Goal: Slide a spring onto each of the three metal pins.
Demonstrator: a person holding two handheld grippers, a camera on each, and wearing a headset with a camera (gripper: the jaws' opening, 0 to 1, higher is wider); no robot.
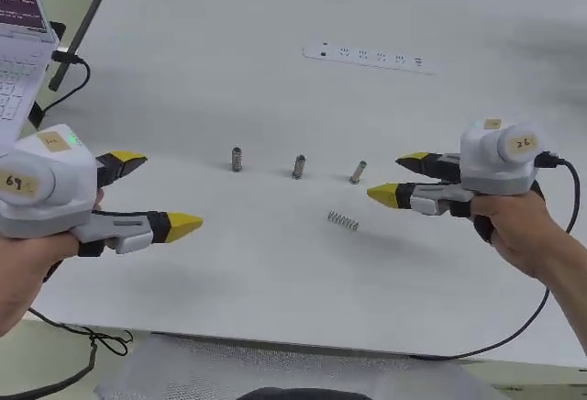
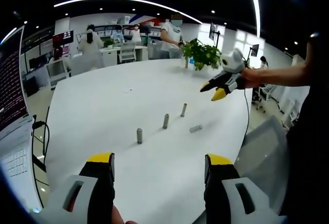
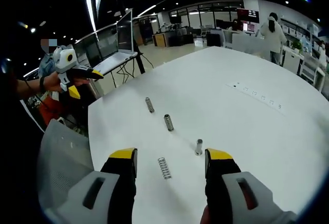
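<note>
Loose spring (image 1: 343, 221): lying flat on the white surface (image 1: 275, 272), on the person's side of the row of pins, touching nothing.
Spring axis: set roughly left to right in the head view, on a slight slant. In the right gripper view it is seen running nearly in line with the jaws' forward reach.
Bare pin (image 1: 358, 172): upright at the right end of the row, just beyond the spring. No coil is seen on it.
Other pins: the middle pin (image 1: 298, 167) and the left pin (image 1: 237, 160) are each seen wrapped in a coil in the right gripper view, so two of three are judged done.
Right tool (image 1: 396, 177): jaws spread wide, nothing held or touched. It is placed just to the right of the bare pin, with its tips aimed left. The spring lies ahead of it and nearer the person, between the lines of its jaws.
Left tool (image 1: 156, 191): jaws likewise wide and empty, off the left end of the row, well apart from the spring.
Nearer hand: the right one, clearly.
Coming move: judged to be a pickup of the spring by the right tool. The coil would be pinched across its width, then stood upright over the bare pin.
</note>
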